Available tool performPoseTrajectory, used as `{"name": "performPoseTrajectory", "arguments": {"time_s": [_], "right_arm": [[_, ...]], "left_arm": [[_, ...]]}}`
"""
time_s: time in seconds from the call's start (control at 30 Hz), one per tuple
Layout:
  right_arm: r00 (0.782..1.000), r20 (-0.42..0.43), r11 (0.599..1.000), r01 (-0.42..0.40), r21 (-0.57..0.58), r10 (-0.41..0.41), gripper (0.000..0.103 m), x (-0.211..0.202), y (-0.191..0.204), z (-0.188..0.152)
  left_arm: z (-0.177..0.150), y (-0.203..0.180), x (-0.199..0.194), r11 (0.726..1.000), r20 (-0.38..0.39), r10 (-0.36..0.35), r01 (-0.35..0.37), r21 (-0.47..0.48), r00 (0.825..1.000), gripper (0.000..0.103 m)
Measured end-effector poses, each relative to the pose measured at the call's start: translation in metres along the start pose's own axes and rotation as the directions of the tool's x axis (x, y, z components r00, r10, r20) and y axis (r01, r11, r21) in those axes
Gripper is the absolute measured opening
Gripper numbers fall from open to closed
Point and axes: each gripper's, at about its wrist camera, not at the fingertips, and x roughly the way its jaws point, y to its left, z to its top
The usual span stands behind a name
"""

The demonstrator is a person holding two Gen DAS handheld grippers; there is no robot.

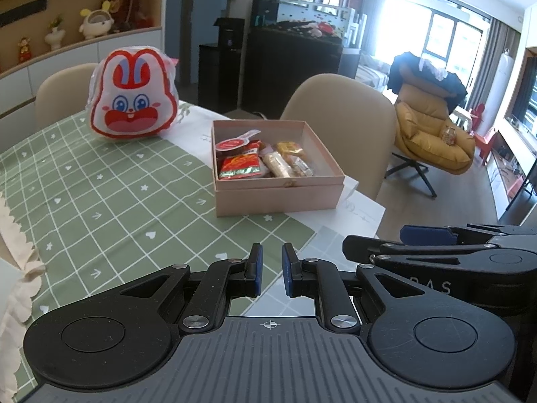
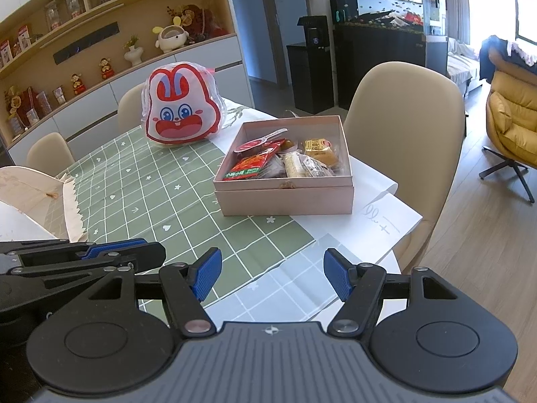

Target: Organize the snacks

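The left tongs (image 1: 271, 270) are black with two thin fingers. Each finger has a blue ribbed pad (image 1: 257, 268) on the inside. Two big round black discs sit at the lower left and lower right of the frame. Shiny silver screws hold the arms on. Between the discs is a grey plate with grooves and a small white cross mark. The right tongs (image 2: 272, 277) look the same, with wider blue pads (image 2: 208, 273).
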Motion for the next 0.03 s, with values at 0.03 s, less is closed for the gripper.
{"name": "performPoseTrajectory", "arguments": {"time_s": [0.03], "right_arm": [[1.0,0.001,1.0,0.001,-0.001,-0.001,0.068,0.0014,-0.0011,0.0002]], "left_arm": [[0.0006,0.0011,0.0002,1.0,0.001,-0.002,0.002,-0.001,1.0,0.016]]}}
